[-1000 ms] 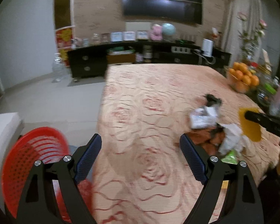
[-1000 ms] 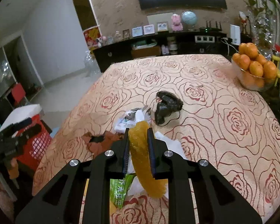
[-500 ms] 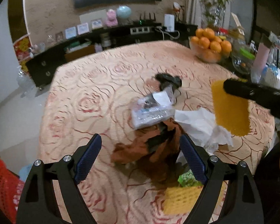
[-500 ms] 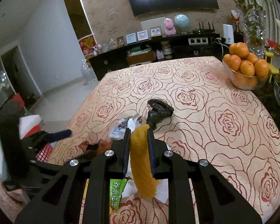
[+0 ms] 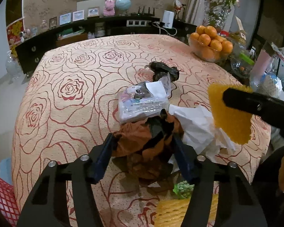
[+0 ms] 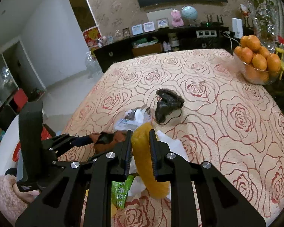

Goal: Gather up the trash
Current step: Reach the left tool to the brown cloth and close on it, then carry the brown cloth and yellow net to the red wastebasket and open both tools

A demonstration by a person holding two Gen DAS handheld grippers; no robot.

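Left wrist view. Left gripper (image 5: 143,147): fingers (image 5: 104,157) straddling a crumpled orange-brown wrapper (image 5: 142,143) on the rose-patterned desk (image 5: 70,94); jaws have just been closing, wrapper between them, pads at its edges, firm grasp not confirmed. Behind it: clear plastic tissue pack (image 5: 142,102), white crumpled tissue (image 5: 197,128), black crumpled bag (image 5: 164,71). Red mesh basket (image 5: 0,194), lower left, off the desk. Bowl of oranges (image 5: 210,43), far right.

Right wrist view. Right gripper (image 6: 140,151): fingers clenched on a yellow foam fruit net (image 6: 147,162), held above the trash pile. Green snack packet (image 6: 121,193) beneath.

Step in hand, as judged: grasping the wrapper. Next move calls for completing the squeeze, lifting clear without dragging the tissue, then carrying both pieces to the basket.
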